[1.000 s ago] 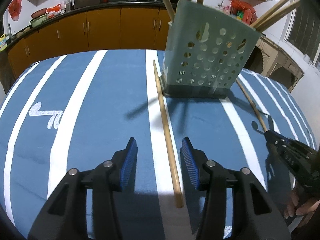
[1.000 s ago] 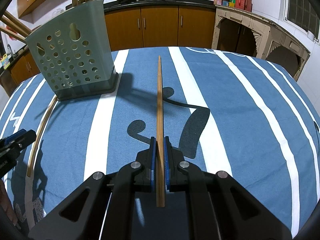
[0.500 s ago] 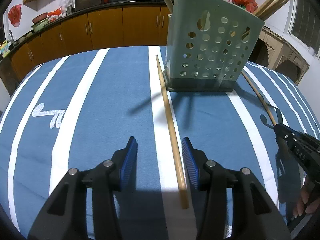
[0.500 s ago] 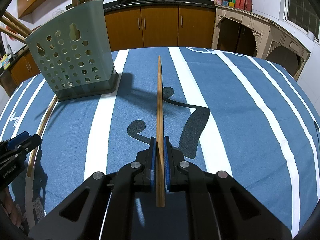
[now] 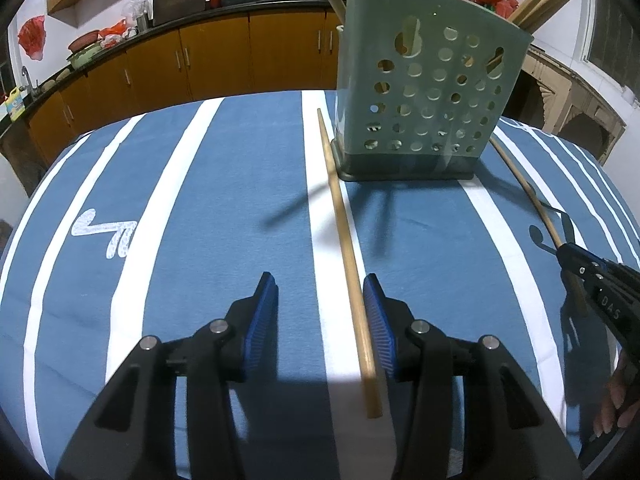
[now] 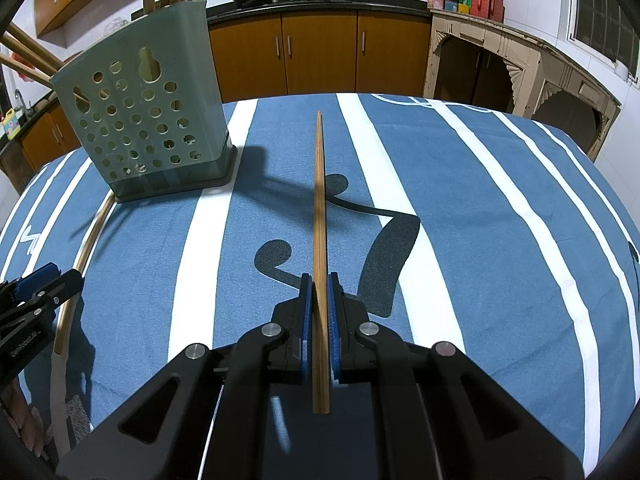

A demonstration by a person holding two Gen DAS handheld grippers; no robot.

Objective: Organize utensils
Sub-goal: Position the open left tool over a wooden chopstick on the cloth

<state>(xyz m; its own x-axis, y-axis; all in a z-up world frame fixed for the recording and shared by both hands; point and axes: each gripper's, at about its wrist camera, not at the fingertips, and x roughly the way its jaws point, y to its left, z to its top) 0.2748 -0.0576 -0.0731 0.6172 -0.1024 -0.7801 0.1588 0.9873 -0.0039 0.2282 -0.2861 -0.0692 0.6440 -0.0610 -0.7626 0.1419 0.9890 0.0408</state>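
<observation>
A pale green perforated utensil holder (image 5: 424,92) stands on the blue striped tablecloth (image 5: 224,200) with several wooden chopsticks in it; it also shows in the right wrist view (image 6: 148,120). My left gripper (image 5: 320,296) is open, its jaws on either side of a wooden chopstick (image 5: 344,240) that lies on the cloth close to the right jaw. My right gripper (image 6: 319,284) is shut on a second chopstick (image 6: 319,208), held level and pointing forward. That chopstick (image 5: 528,192) and the right gripper (image 5: 600,292) appear at the right of the left wrist view.
Orange kitchen cabinets (image 6: 320,52) with a dark counter and woks run behind the table. A carved pale cabinet (image 6: 520,68) stands at the right. The left gripper (image 6: 32,296) shows at the left edge of the right wrist view.
My left gripper has shifted so that the lying chopstick sits closer to its right jaw, and the holder looks nearer. My right gripper stays shut on its chopstick, hardly moved.
</observation>
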